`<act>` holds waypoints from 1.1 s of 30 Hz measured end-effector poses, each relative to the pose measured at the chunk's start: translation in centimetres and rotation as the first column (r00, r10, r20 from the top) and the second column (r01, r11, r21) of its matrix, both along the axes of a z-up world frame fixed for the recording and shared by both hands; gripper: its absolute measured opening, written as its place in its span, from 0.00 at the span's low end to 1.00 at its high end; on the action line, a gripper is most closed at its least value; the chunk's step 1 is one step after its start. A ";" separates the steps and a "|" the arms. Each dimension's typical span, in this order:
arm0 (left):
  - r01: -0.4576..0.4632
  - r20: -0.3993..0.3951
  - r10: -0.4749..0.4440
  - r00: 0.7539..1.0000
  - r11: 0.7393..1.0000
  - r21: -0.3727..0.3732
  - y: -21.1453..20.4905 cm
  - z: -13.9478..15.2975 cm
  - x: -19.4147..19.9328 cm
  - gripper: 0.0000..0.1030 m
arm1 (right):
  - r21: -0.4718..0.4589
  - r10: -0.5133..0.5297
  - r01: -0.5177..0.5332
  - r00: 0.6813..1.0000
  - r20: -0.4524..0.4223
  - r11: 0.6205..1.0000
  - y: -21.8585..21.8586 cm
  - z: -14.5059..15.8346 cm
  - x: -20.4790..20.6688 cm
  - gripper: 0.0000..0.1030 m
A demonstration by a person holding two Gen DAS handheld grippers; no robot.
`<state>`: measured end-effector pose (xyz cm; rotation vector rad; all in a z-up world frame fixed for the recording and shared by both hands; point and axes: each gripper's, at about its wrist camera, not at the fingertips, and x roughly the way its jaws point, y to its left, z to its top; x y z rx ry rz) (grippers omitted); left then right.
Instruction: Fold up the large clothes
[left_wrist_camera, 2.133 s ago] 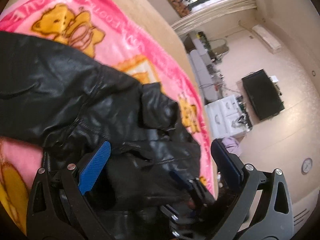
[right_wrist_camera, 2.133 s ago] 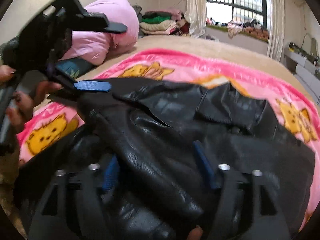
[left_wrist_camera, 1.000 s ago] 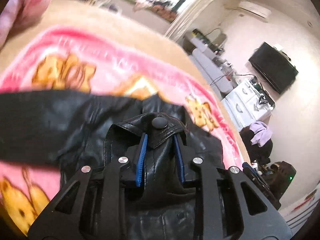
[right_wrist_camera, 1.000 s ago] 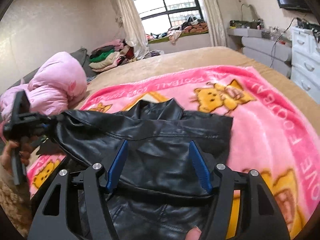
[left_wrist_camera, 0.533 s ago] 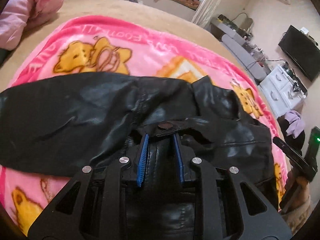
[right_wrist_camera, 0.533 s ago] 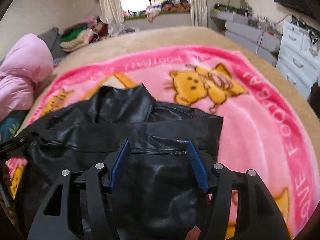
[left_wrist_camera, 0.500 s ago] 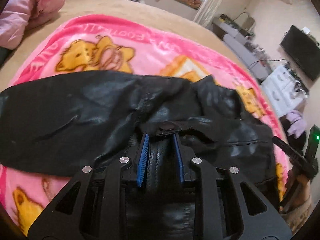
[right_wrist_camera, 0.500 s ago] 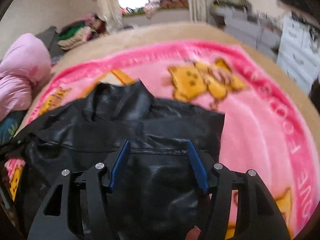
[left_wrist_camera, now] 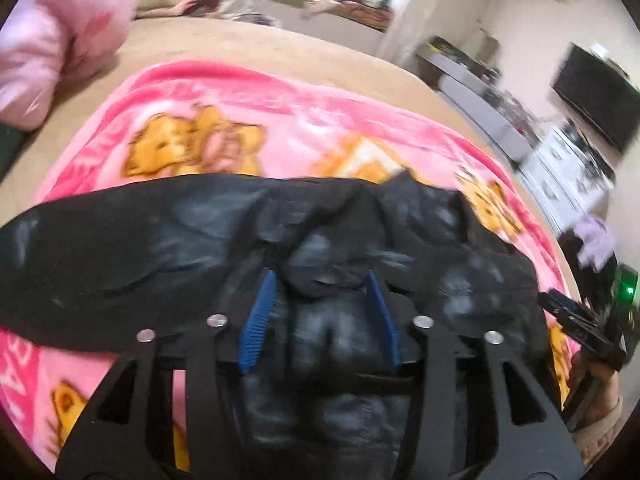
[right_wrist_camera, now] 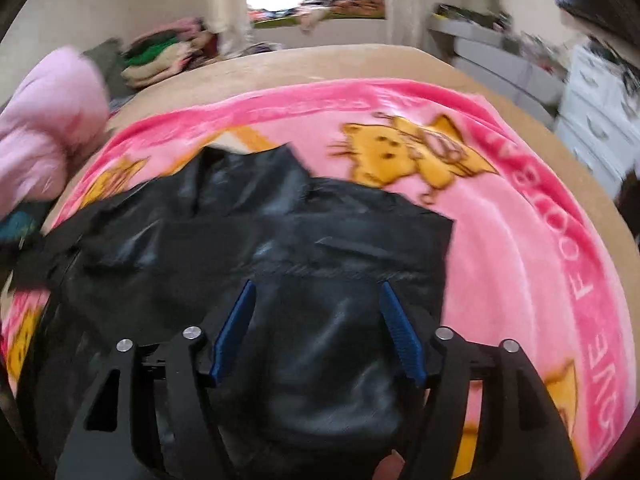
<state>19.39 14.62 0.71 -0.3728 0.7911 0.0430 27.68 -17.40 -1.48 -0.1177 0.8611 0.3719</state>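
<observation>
A black leather jacket point(left_wrist_camera: 168, 248) lies spread on a pink cartoon blanket point(left_wrist_camera: 224, 108) on the bed. My left gripper point(left_wrist_camera: 320, 276) is open, its blue pads on either side of a bunched jacket fold with a snap button. In the right wrist view the jacket point(right_wrist_camera: 280, 236) lies under my right gripper point(right_wrist_camera: 316, 288), which is open with its blue pads wide apart over the leather. The right gripper also shows at the right edge of the left wrist view point(left_wrist_camera: 580, 320).
A pink puffy coat point(left_wrist_camera: 52, 36) lies at the bed's far left. Folded clothes point(right_wrist_camera: 160, 56) are stacked near the window. White drawers point(right_wrist_camera: 600, 112) and a wall television point(left_wrist_camera: 596, 88) stand to the right of the bed.
My left gripper's jaws have opened from a closed pinch on the jacket fold. The right gripper stays open over the jacket. Both views are blurred by motion.
</observation>
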 end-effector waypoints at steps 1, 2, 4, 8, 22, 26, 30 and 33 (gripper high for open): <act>0.038 -0.007 -0.037 0.999 0.999 0.008 -1.3 -0.1 0.1 0.49 | -0.004 0.031 -0.031 1.000 -0.004 1.000 0.5 -0.2 -0.8 0.62; 0.072 -0.022 -0.072 0.997 0.997 0.020 -2.5 -0.4 0.3 0.51 | -0.002 0.043 -0.043 0.999 -0.012 0.999 0.8 -0.4 -1.3 0.63; 0.114 -0.062 -0.112 0.992 0.992 0.044 -4.4 -1.5 0.8 0.52 | -0.006 0.054 -0.054 0.998 -0.033 0.999 1.1 -1.0 -2.2 0.64; 0.137 -0.175 -0.120 0.977 0.987 0.089 -5.9 -4.8 1.6 0.62 | -0.007 0.025 -0.026 0.995 -0.098 1.000 0.7 -2.7 -2.7 0.69; 0.045 -0.134 -0.049 0.990 0.998 -0.037 -3.0 -4.2 -0.3 0.85 | 0.015 0.012 -0.011 0.998 -0.063 1.000 1.6 -1.5 -4.9 0.79; 0.014 -0.136 -0.015 0.991 1.000 -0.004 -2.7 -3.4 -0.9 0.91 | 0.011 0.020 -0.020 0.999 -0.032 1.000 2.7 -0.6 -6.1 0.91; -0.014 -0.135 0.018 0.991 0.999 0.032 -2.3 -2.6 -1.4 0.91 | -0.017 0.025 -0.025 1.000 0.008 1.000 3.7 0.2 -7.1 0.94; -0.039 -0.123 0.046 0.991 0.997 0.060 -1.9 -1.9 -2.1 0.91 | -0.018 0.036 -0.035 0.999 0.028 0.999 4.5 0.9 -7.6 0.96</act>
